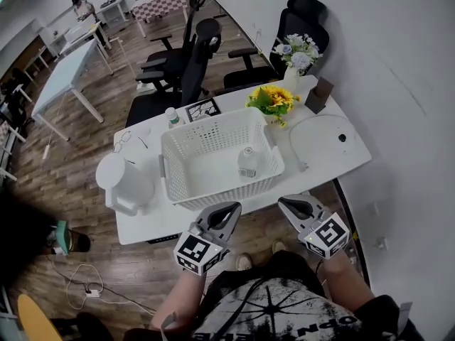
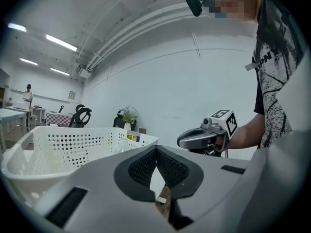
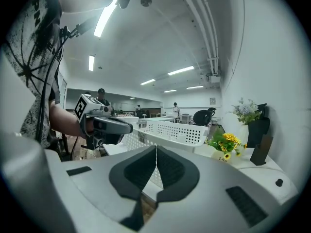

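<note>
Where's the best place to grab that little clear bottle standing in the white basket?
Probably by its neck, just under the cap, coming straight down from above. The bottle stands upright near the right wall, and the high walls of the basket close off any approach from the side.

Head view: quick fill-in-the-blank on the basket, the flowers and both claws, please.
1. The white perforated plastic basket holds one small clear ____.
2. The left claw and the right claw are both ____, gripping nothing.
3. The yellow sunflower bunch stands by the basket's far ____ corner.
Missing: bottle; shut; right.
</note>
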`<state>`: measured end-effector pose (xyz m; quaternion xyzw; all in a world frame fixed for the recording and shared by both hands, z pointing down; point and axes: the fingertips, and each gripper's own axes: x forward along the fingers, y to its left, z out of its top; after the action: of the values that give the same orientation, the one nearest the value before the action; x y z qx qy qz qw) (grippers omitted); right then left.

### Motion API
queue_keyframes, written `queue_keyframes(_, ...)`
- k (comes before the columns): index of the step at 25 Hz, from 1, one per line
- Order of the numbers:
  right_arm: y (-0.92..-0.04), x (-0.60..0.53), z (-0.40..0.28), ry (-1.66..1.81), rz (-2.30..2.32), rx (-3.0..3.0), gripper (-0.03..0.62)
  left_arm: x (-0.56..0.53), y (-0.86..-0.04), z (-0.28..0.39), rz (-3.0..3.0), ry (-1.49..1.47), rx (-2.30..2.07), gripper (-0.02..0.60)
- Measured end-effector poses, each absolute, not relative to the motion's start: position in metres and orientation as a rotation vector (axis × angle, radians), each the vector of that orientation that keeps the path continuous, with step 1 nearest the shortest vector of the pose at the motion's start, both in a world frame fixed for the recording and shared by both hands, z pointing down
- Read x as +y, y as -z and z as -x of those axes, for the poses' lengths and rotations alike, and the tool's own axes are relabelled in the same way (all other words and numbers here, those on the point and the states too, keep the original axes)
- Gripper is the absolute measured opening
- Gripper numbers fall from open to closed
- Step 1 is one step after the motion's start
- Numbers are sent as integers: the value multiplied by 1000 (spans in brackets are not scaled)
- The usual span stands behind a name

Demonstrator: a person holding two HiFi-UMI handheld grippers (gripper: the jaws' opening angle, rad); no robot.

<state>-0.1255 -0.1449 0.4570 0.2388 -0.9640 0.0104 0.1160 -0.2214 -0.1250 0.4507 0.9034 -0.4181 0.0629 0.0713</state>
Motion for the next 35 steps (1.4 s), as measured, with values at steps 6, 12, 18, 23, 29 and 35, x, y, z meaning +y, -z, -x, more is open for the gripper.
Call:
queue_keyframes(6, -452, -167, 120, -17, -559, -2861, 21, -140, -442, 217, -2661, -167, -1365, 9)
queue_keyframes(12, -449, -190, 111, 9, -476, -2868, 21, -155, -439, 215, -2614, -151, -1452, 9)
queue_keyframes(18, -453, -205, 102, 1, -445, -2872, 21, -169, -419, 212, -2659, -287, -1438, 11)
queue_keyframes(23, -455, -216, 93, -19, -458, -2878, 21, -191, -410, 216, -2701, -544, -1392, 11)
queue_keyframes(29, -460, -226, 78, -40, -513, -2873, 21, -223, -417, 221, -2707, -805, -1330, 38)
queue_keyframes(35, -464, -233, 55, -61, -595, -2854, 21, -254, -438, 215, -2692, -934, -1229, 121)
